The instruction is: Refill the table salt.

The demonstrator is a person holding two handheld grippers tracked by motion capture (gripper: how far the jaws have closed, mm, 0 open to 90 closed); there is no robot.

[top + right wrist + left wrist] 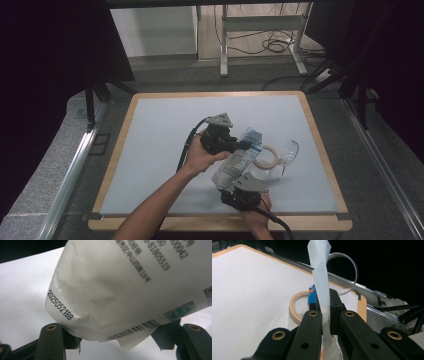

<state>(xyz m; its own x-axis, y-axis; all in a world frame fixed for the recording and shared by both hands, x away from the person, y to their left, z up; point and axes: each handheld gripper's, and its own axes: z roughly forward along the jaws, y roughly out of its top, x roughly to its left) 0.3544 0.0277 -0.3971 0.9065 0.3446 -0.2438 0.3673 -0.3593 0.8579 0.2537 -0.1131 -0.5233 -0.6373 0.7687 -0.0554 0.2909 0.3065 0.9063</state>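
A white pouch (237,161) with black print and a blue corner hangs between both grippers, a little above the table. My left gripper (246,144) comes in from the left and is shut on the pouch's flat top seal (321,277), which stands up between its jaws (325,308). My right gripper (236,184) is at the table's near edge, shut on the pouch's wide bottom end (120,285), one jaw on each side of it (117,340). A barcode and a date code show on the pouch in the right gripper view.
A beige tape ring (265,156) lies on the white mat (165,135) just right of the pouch, also seen as the tape ring (294,307) beyond my left jaws. A clear cup (288,150) lies on its side beside it, its rim (352,272) toward the table's wooden right edge.
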